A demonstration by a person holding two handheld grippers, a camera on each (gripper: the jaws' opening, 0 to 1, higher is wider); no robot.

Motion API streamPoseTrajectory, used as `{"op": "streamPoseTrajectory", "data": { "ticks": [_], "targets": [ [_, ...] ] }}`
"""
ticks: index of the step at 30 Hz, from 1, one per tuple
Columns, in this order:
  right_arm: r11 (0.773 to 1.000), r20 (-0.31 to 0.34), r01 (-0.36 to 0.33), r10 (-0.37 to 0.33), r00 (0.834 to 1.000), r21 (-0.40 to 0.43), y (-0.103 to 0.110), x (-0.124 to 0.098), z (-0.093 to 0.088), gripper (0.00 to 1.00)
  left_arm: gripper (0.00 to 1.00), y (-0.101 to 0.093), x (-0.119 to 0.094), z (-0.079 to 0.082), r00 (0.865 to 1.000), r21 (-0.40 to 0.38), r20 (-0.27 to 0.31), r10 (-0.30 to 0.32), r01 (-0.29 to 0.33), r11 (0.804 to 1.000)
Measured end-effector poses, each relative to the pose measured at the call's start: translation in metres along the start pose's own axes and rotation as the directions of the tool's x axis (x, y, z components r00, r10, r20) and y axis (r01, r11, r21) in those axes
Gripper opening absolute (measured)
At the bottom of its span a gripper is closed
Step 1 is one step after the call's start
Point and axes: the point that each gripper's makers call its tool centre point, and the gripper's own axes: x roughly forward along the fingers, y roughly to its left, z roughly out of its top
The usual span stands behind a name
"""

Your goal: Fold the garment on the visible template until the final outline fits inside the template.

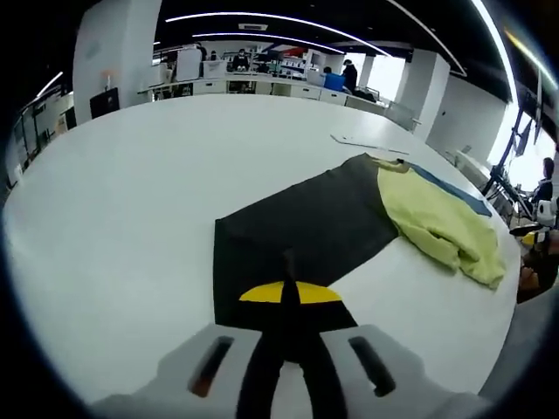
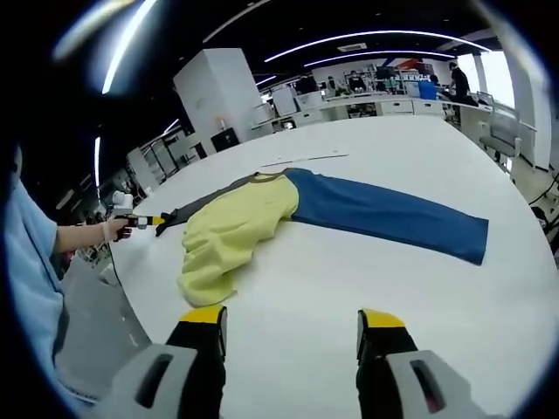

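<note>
Garment (image 1: 441, 223), a crumpled yellow top, lies mid-table on the long template (image 2: 384, 214) (one half dark grey, one half blue). Nearest, the left gripper (image 1: 288, 292) is clenched on the grey end's edge; the right gripper (image 2: 293, 327) hovers released over the white table (image 2: 393, 288). Office desks (image 1: 262, 83) stand beyond.

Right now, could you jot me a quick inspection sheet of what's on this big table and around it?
Surface: white table, bare in front of the right gripper.
Job's things: garment with yellow body, one dark sleeve, one blue sleeve, spread flat; template outline not made out.
Clutter: flat white sheet beyond the garment.
Grippers: left gripper shut on the dark sleeve's end; right gripper open, holding nothing.
Cables: nothing seen.
Surroundings: open office, desks, ceiling light strips, people at the far end.
</note>
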Motion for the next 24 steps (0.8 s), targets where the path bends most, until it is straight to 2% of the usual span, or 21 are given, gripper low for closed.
{"op": "streamPoseTrajectory", "data": {
  "ticks": [5,9,13,17,18,24],
  "targets": [
    [1.000,-0.002,-0.002,0.002,1.000,-0.006,0.001,0.001,0.000,0.59,0.00,0.008,-0.009,0.006,1.000,0.000,0.017,0.015,-0.015,1.000],
    [1.000,0.002,-0.004,0.004,1.000,-0.012,0.002,0.003,0.004,0.59,0.00,0.025,-0.022,0.013,0.998,0.007,0.037,0.050,-0.050,0.999],
    [1.000,0.006,-0.004,0.004,1.000,-0.022,0.003,0.006,0.008,0.60,0.00,0.048,-0.031,0.016,0.995,-0.009,0.046,0.083,-0.083,0.997],
    [0.999,0.006,0.001,-0.001,1.000,-0.033,0.003,0.007,0.009,0.62,0.00,0.078,-0.034,0.015,0.990,-0.082,0.048,0.134,-0.130,0.988],
    [0.999,0.005,0.002,-0.002,1.000,-0.034,0.003,0.007,0.009,0.63,0.00,0.082,-0.035,0.016,0.989,-0.078,0.049,0.138,-0.134,0.988],
    [0.999,0.010,0.023,-0.022,1.000,-0.036,-0.003,0.005,0.013,0.67,0.00,0.118,-0.038,0.015,0.976,-0.156,0.050,0.213,-0.203,0.967]
  ]
}}
